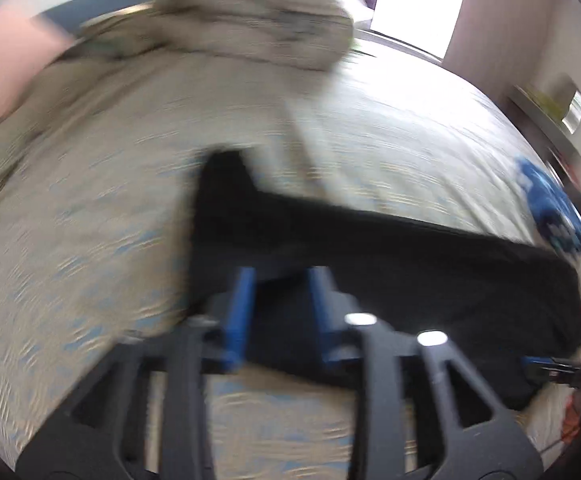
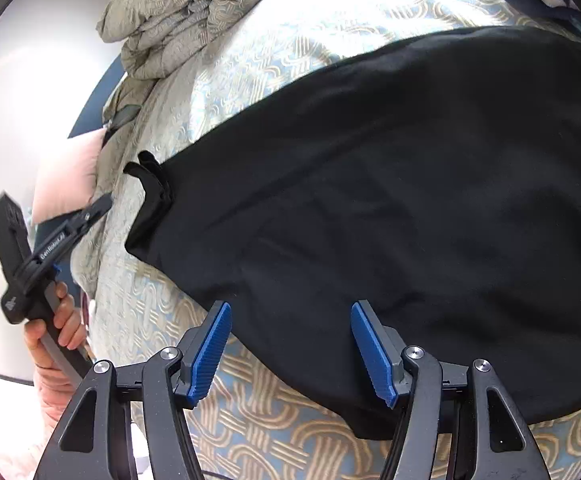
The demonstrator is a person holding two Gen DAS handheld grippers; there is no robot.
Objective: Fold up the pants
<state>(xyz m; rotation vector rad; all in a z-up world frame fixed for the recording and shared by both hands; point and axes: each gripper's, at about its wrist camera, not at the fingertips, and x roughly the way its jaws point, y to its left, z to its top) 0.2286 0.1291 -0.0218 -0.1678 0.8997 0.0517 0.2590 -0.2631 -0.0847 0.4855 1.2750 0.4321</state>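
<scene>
Both jaws parted, empty — left hand-held gripper point(image 2: 56, 236) marked "GenRobot.AI"; right hand-held gripper point(image 2: 290, 344) over black pants point(image 2: 390, 200).

left claw point(image 1: 278, 280): pointing steeply down, jaws standing apart | right claw point(image 2: 288, 312): tilting down, jaws gaping wide, gripping nothing

One black pants point(image 2: 390, 184), two grippers point(image 2: 290, 344), one pink pillow point(image 2: 70, 176), one rolled quilt point(image 2: 178, 16).
</scene>
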